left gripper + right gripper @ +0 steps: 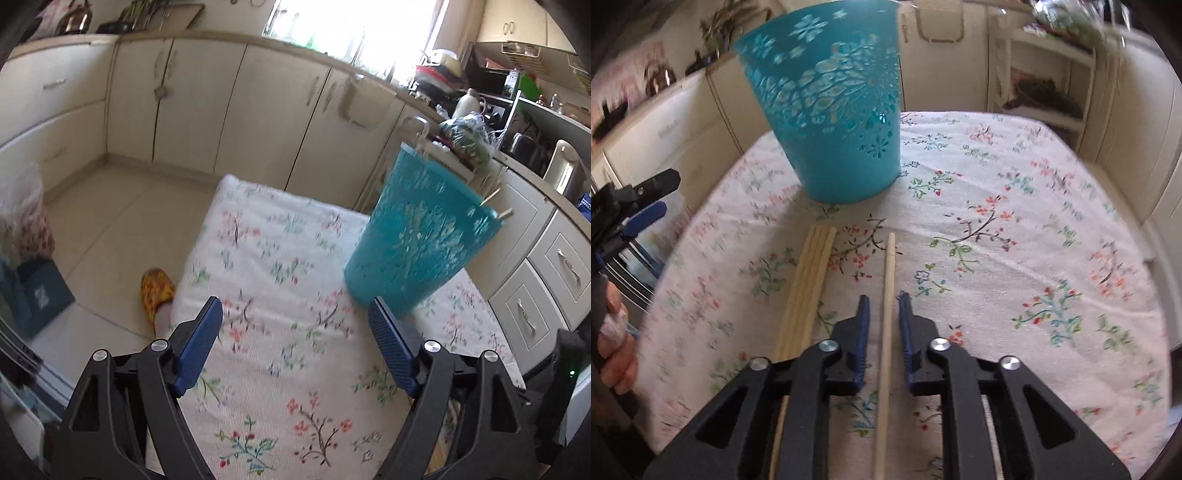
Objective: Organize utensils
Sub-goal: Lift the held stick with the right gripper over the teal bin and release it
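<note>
The right gripper (884, 308) has its jaws drawn in close on either side of a single chopstick (888, 280) lying mid-table on the flowered cloth (1015, 229), not clearly pinching it yet, with a bundle of chopsticks (809, 284) just beside it. The left gripper (295, 314) hangs wide open and empty. The pick-up looks under way; next comes a firm squeeze, then a lift toward the teal basket (831, 110) near the table's far edge.

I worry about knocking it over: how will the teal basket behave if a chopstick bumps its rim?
The teal basket looks like thin, cut-out plastic, so probably light. It is tall, narrower at the base, and stands on soft cloth, so it may tip or slide.
</note>
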Motion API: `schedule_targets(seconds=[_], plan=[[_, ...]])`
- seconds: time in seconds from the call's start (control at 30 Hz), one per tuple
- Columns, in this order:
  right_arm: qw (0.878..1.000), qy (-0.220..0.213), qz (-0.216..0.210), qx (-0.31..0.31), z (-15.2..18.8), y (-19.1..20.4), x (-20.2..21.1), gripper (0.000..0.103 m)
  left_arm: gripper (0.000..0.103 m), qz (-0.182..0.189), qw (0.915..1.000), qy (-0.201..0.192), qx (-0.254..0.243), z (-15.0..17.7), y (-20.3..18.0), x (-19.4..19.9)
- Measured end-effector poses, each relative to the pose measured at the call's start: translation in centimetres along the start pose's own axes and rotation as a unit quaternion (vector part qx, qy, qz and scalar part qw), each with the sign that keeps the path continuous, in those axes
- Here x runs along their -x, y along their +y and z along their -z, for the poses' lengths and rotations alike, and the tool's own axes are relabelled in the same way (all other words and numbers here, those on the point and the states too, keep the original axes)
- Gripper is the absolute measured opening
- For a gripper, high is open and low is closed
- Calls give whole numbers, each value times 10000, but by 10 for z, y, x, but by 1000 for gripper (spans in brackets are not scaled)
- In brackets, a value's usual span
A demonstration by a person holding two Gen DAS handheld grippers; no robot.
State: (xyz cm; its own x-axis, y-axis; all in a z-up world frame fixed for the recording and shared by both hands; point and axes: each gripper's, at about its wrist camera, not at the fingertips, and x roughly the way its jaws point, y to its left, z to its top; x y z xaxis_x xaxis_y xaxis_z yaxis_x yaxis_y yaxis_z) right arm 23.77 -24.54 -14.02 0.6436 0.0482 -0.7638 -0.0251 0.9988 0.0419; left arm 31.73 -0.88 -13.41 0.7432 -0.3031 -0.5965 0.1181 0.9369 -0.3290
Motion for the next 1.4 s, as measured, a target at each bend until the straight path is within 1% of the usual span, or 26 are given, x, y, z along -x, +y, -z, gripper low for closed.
schedule_targets(seconds=[0.07,0.1,0.17,0.2,0.3,0.37,0.43,0.53,0.57,0.63,0.7,0.77,0.83,0.9,0.93,1.0,1.07,1.13,1.2,1.3,1.37,1.4], plan=[[10000,-6,41,34,2,-1,0,6,77,-42,9999,127,38,8,2,-7],[10000,2,-29,-51,1,-5,1,6,77,-86,9998,197,59,11,4,-10],[9970,10,-564,-524,3,-19,4,6,78,-78,9997,208,98,12,3,-11],[9938,-48,-799,-770,5,-27,8,6,81,-77,9997,187,104,13,4,-11],[9820,-494,-1400,-1170,-1,-38,34,6,83,-124,9996,244,110,12,2,-13],[9732,-854,-1707,-1287,-12,-38,54,6,83,-153,9994,293,121,12,2,-15],[9638,-1232,-1958,-1323,-28,-35,75,6,84,-143,9993,315,130,12,2,-17],[9475,-1772,-2281,-1368,-66,-29,101,6,84,-125,9993,341,110,12,0,-18],[9411,-1996,-2361,-1366,-83,-27,109,6,84,-124,9993,344,108,12,0,-19],[9333,-2365,-2348,-1337,-115,-21,120,6,84,-118,9993,342,123,12,0,-19],[9222,-2775,-2322,-1363,-154,-13,124,6,84,-105,9993,329,148,12,1,-18],[9191,-3041,-2113,-1350,-182,-5,118,6,84,-87,9993,322,175,12,1,-18],[9184,-3161,-1932,-1390,-200,-1,107,6,84,-63,9993,322,200,12,2,-18],[9231,-3198,-1608,-1402,-216,3,87,6,84,-11,9992,320,237,12,4,-19],[9260,-3157,-1502,-1425,-219,3,80,6,84,5,9992,320,250,12,4,-18],[9379,-2824,-1299,-1537,-223,4,54,6,84,41,9991,316,279,12,5,-18],[9455,-2609,-1217,-1525,-216,5,39,7,84,69,9991,311,291,12,5,-18],[9522,-2475,-1156,-1368,-206,7,34,7,84,82,9990,314,296,13,5,-18],[9556,-2386,-1182,-1262,-198,6,31,7,84,85,9990,315,305,13,6,-19],[9588,-2328,-1225,-1074,-182,8,42,7,84,74,9989,326,335,13,6,-19],[9575,-2412,-1248,-968,-165,6,58,14,84,55,9988,330,358,13,7,-20],[9568,-2463,-1245,-917,-156,6,67,16,84,47,9988,330,365,13,7,-20]])
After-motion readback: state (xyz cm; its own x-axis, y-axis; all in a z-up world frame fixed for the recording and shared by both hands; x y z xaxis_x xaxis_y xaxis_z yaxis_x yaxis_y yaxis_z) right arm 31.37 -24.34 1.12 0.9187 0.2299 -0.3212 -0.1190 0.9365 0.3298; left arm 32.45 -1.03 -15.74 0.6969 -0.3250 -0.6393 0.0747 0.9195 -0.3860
